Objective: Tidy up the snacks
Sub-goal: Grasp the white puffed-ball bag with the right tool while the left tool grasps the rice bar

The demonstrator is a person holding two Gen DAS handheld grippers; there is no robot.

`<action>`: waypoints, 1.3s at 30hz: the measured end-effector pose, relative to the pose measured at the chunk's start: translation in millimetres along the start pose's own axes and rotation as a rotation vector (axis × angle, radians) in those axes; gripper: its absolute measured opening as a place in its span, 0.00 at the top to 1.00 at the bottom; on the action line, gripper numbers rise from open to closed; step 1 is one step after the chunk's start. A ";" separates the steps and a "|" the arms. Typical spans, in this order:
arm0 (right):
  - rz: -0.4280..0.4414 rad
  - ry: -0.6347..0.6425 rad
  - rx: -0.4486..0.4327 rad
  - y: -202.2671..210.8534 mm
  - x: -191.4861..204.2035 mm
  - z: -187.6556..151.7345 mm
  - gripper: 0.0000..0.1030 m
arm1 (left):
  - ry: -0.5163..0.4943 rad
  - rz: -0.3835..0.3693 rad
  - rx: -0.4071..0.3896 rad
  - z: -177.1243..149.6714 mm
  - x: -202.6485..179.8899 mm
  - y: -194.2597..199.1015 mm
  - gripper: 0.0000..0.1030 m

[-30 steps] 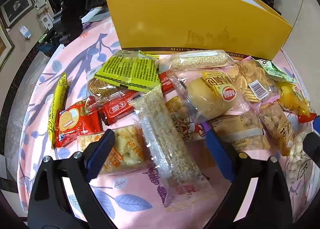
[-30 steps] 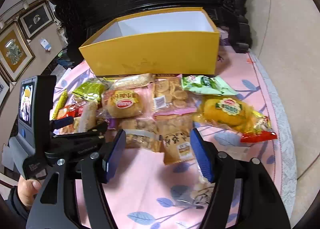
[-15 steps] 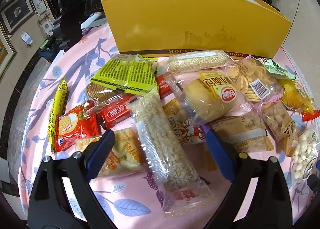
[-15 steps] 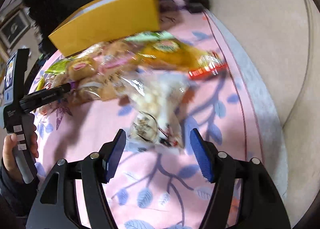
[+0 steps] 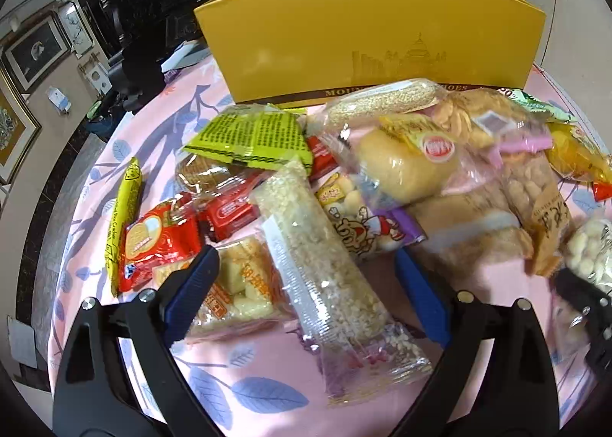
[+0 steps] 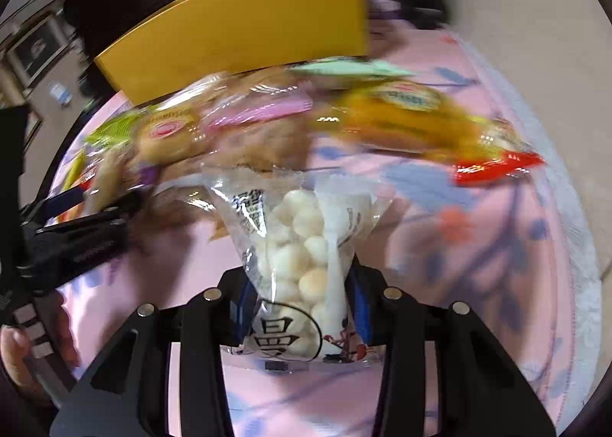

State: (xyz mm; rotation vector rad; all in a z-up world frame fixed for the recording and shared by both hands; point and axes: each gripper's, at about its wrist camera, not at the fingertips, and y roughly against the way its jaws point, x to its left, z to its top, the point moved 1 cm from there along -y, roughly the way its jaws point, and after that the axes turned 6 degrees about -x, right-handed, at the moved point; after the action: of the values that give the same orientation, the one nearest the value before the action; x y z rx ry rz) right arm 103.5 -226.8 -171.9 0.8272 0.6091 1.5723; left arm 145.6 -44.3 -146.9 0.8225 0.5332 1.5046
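Right gripper (image 6: pixel 302 316) has just been closing, its jaws clamped on the bag of white puffed balls (image 6: pixel 302 246). Left gripper (image 5: pixel 306 284) gapes over the rice bar (image 5: pixel 325 265). Ahead, unsorted snacks; beyond, the yellow box (image 5: pixel 363 39), contents unseen.

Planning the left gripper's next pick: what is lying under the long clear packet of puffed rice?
The long clear packet of puffed rice overlaps a clear packet of pale orange-printed snacks and a cartoon-printed packet, on the pink leaf-print tablecloth. Anything directly beneath it is hidden.
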 end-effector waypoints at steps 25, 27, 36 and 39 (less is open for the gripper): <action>0.115 0.023 0.046 -7.6 33.9 3.3 0.59 | 0.054 -0.075 -0.010 -12.8 37.7 14.5 0.83; 0.104 0.042 0.057 -9.9 37.7 6.4 0.58 | 0.023 -0.052 -0.009 -12.7 33.4 12.7 0.78; 0.090 0.028 0.050 -19.9 41.7 16.8 0.56 | 0.061 -0.045 0.061 -9.5 43.6 -21.6 0.28; 0.100 0.022 0.056 -17.1 39.2 13.9 0.57 | 0.129 -0.136 0.085 -8.4 49.6 -22.7 0.60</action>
State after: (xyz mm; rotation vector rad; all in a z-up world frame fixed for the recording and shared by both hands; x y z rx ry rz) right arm 123.0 -186.4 -169.9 0.8946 0.6381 1.6633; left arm 155.7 8.3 -160.3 0.7427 0.7390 1.4231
